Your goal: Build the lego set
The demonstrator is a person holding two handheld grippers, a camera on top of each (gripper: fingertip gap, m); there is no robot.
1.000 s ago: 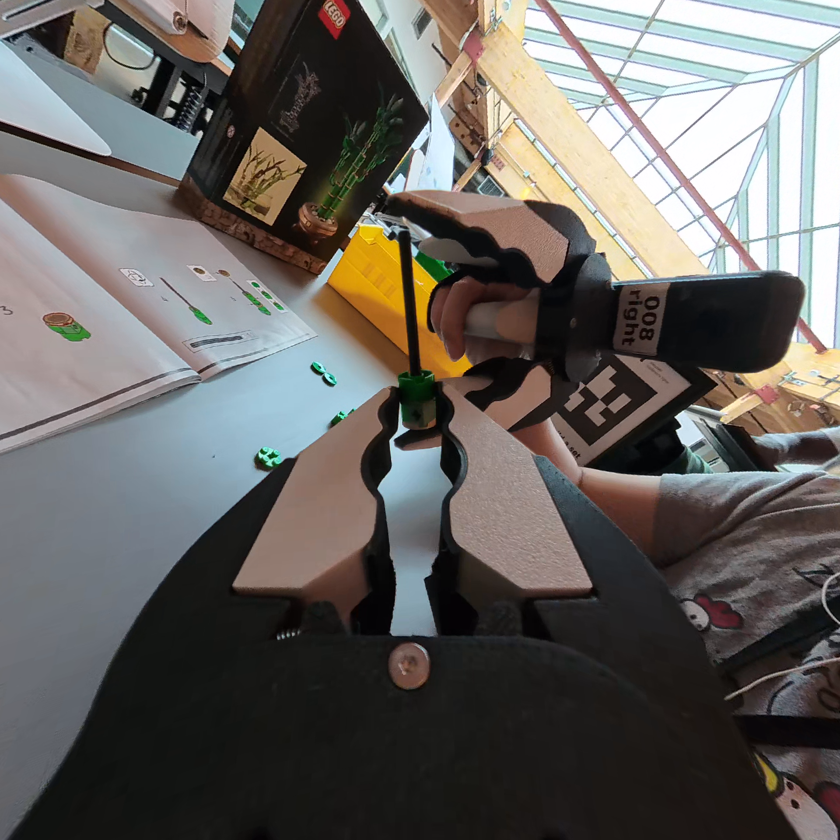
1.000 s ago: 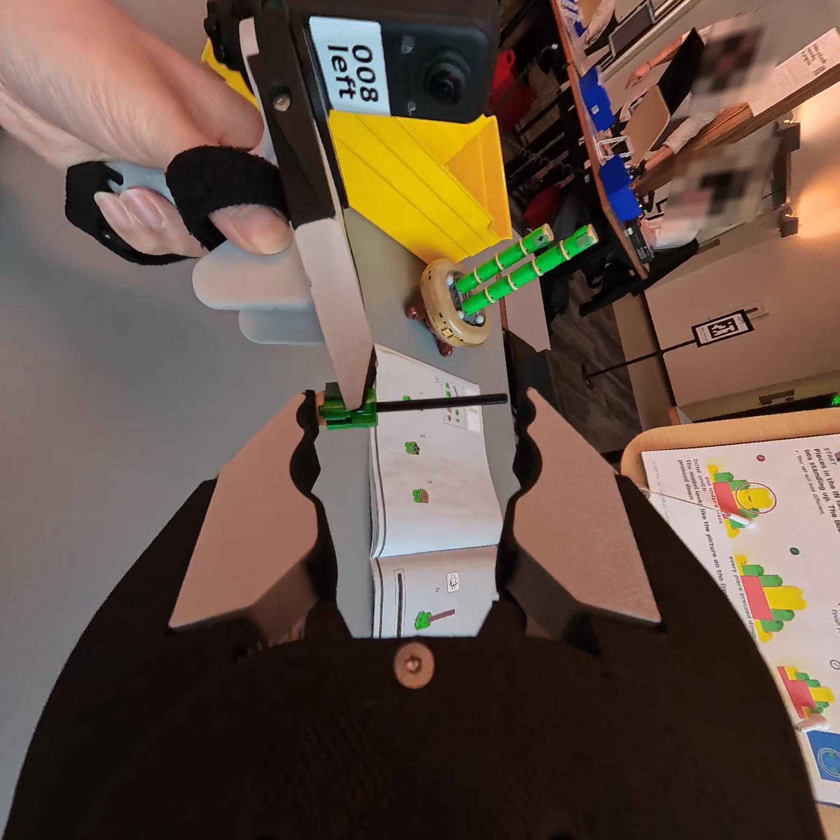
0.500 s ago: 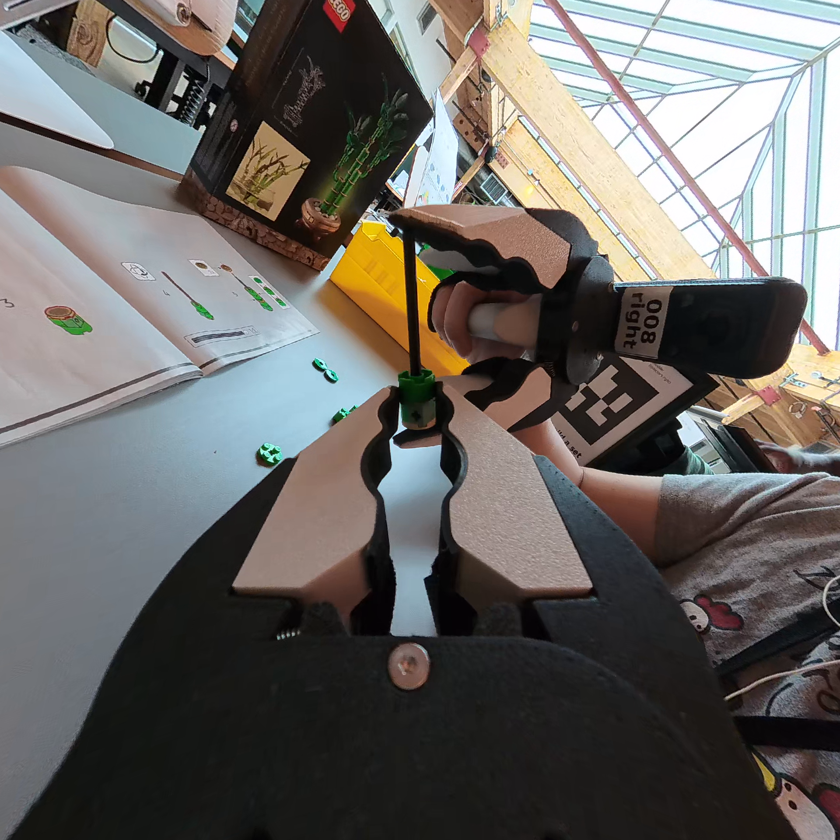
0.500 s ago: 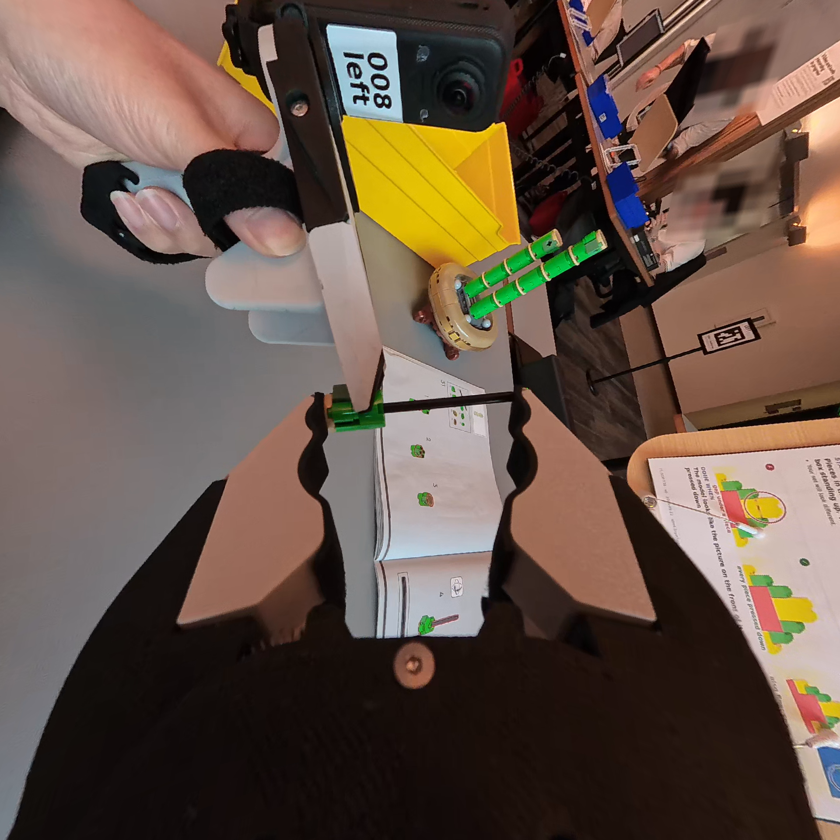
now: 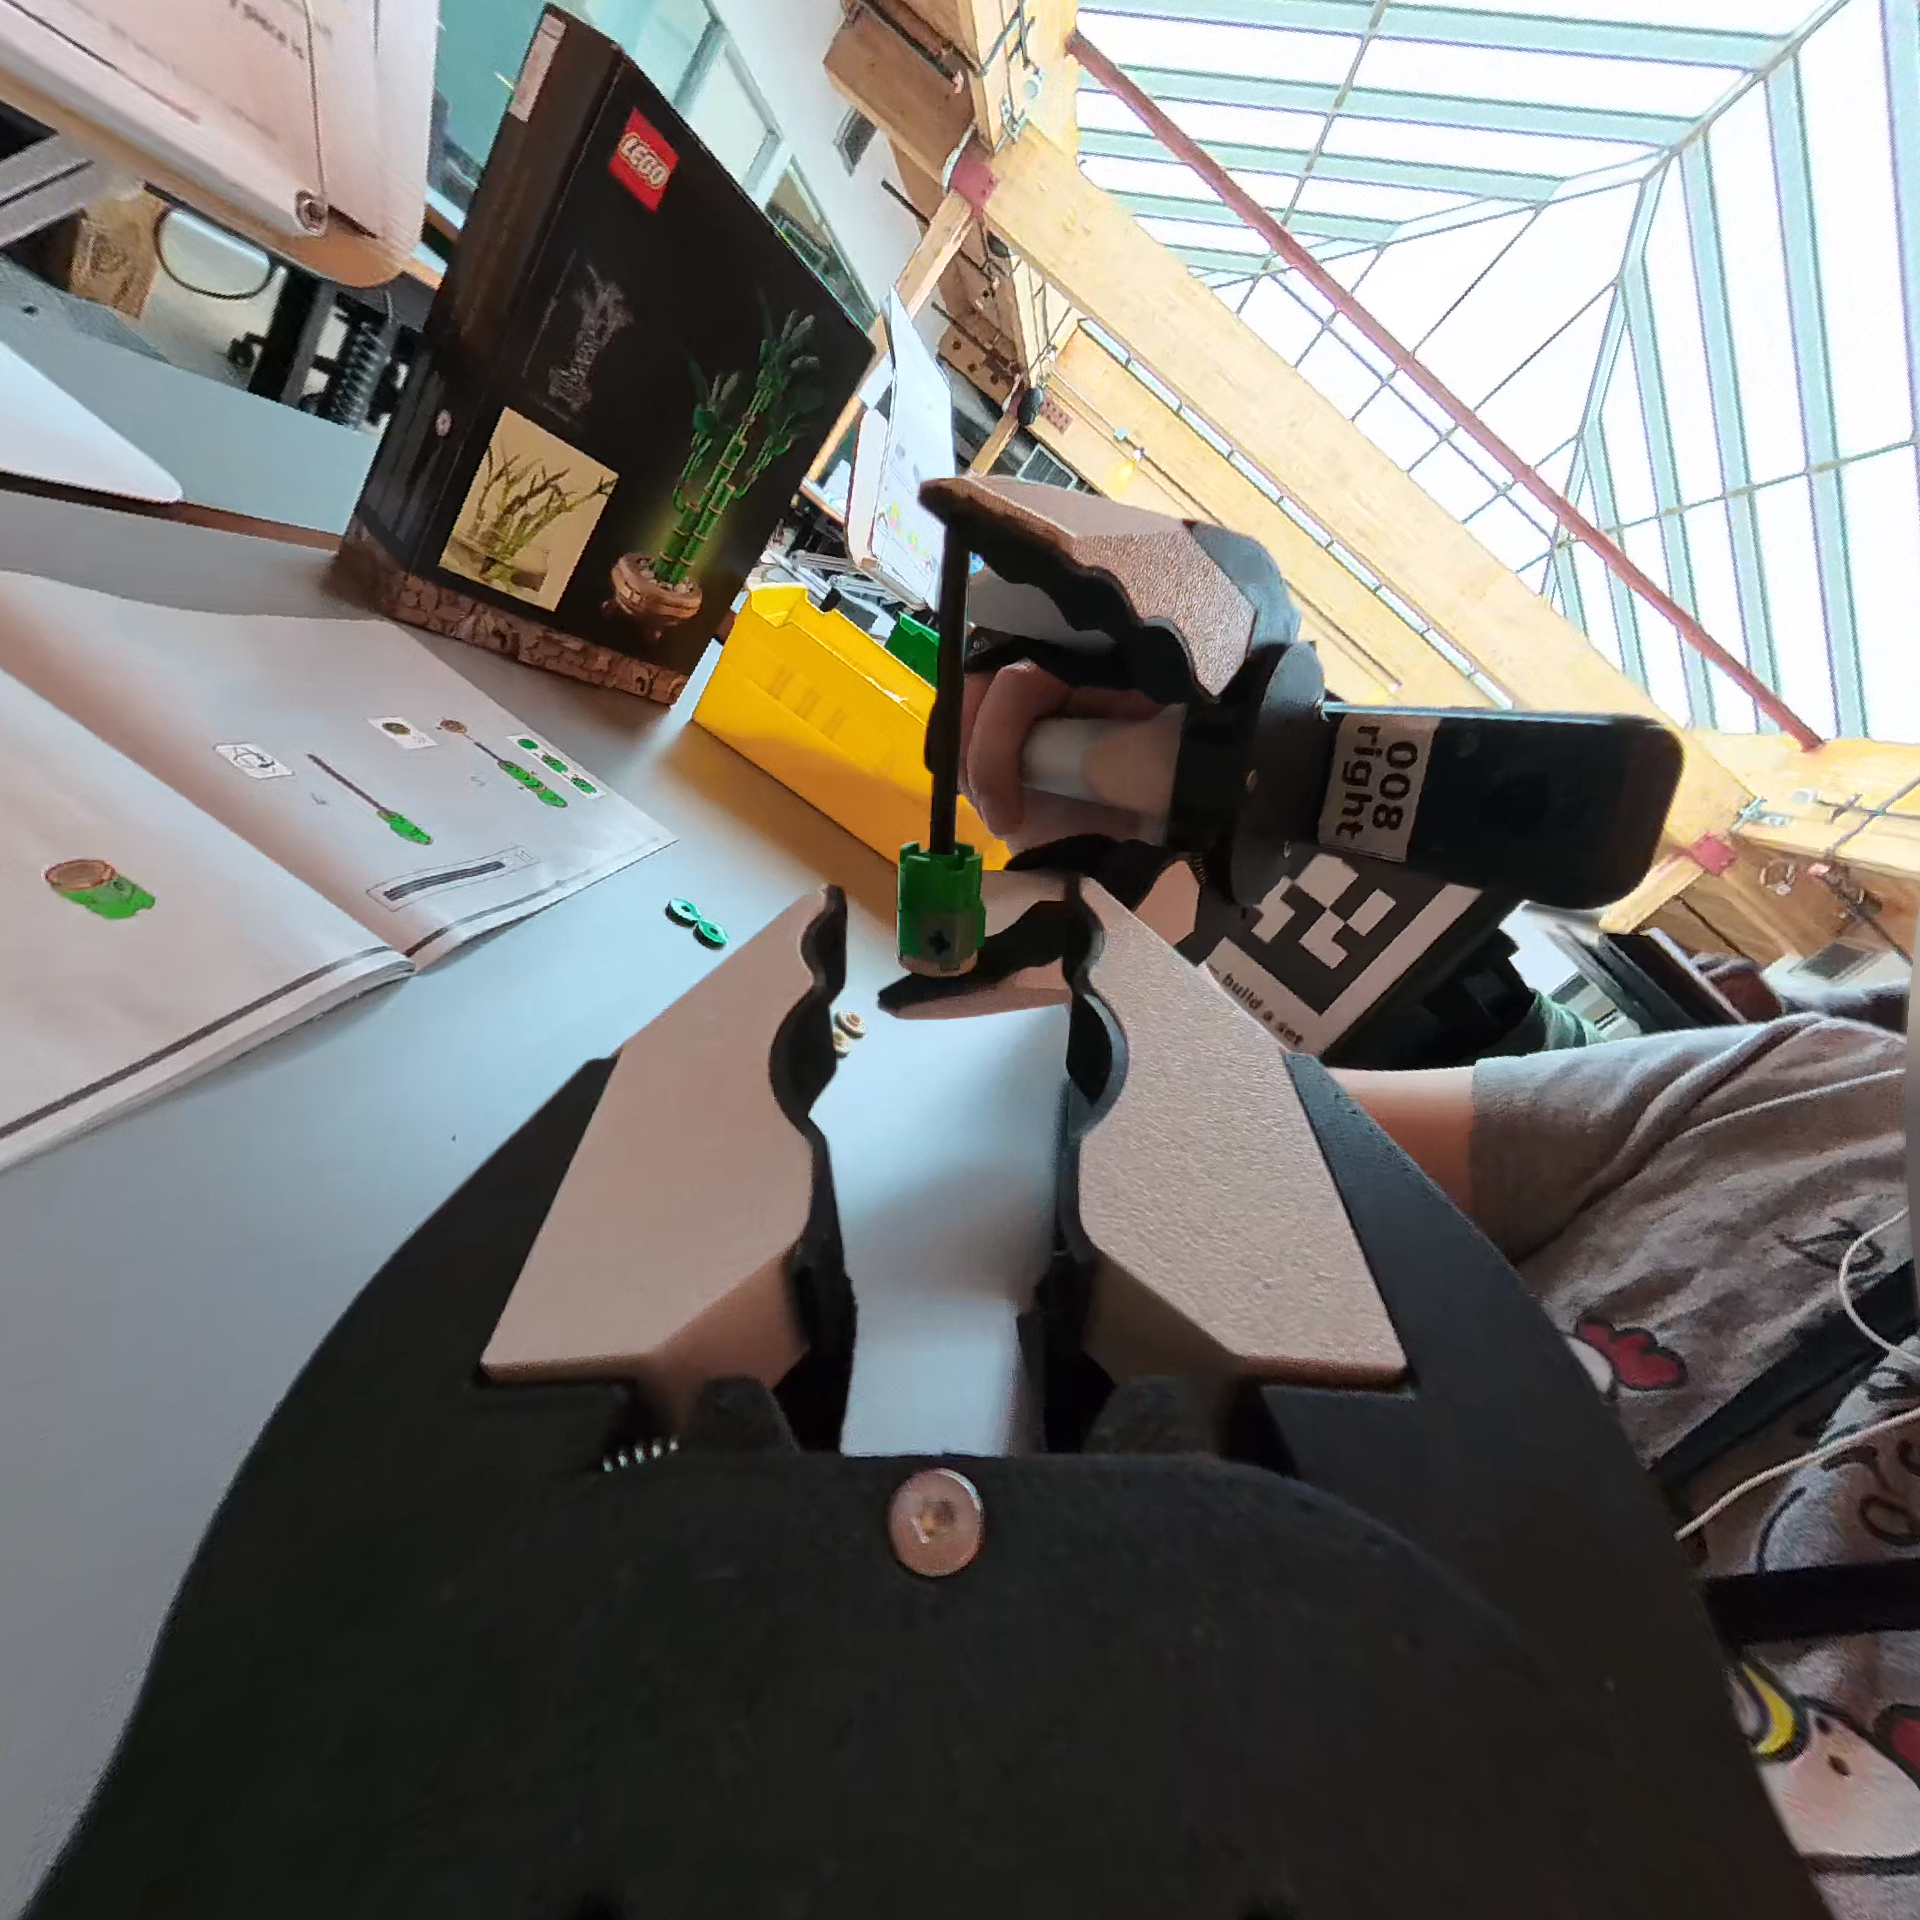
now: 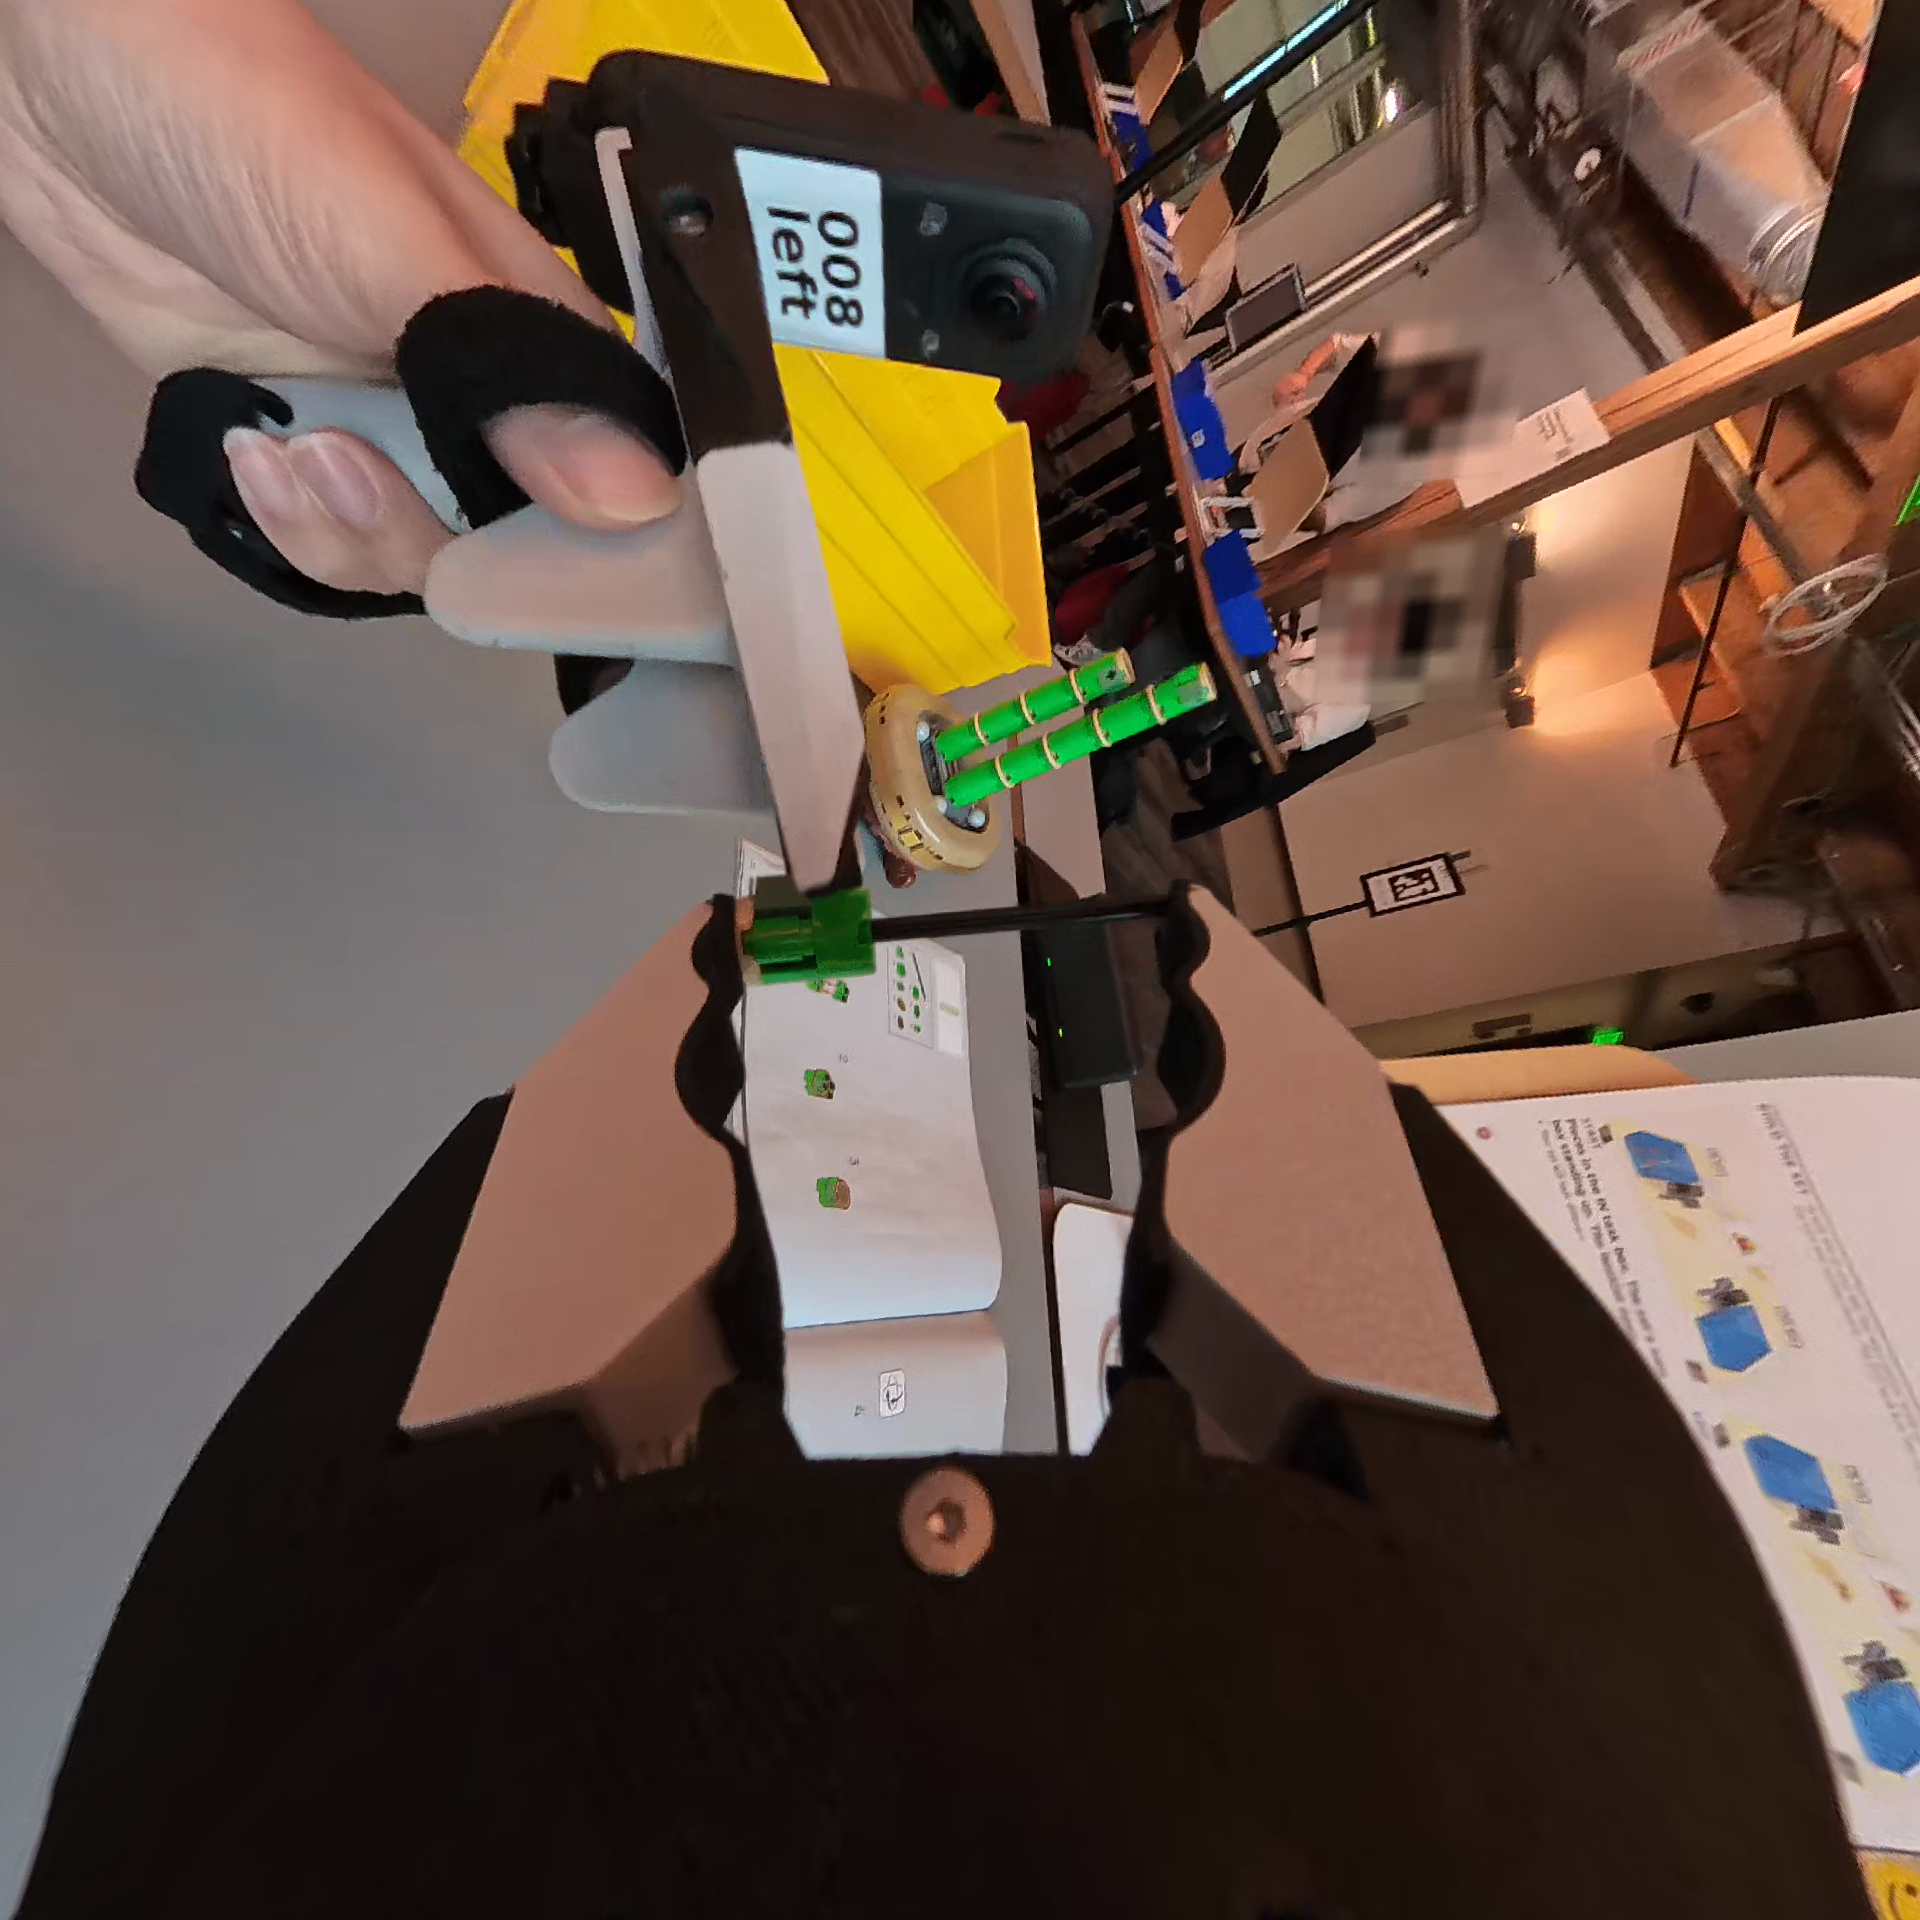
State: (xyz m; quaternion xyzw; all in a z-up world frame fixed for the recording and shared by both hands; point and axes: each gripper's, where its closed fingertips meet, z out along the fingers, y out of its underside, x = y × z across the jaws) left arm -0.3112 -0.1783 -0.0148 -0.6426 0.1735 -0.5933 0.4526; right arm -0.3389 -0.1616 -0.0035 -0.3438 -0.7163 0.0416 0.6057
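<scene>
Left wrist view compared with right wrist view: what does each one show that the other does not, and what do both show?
Only the left wrist view shows the Lego box, loose green pieces on the table and the glass roof.

Only the right wrist view shows the tan pot with two green bamboo stalks and a printed sheet with coloured brick pictures.

Both show the black axle with its green piece spanning the right gripper, the instruction booklet and the yellow bin.
</scene>
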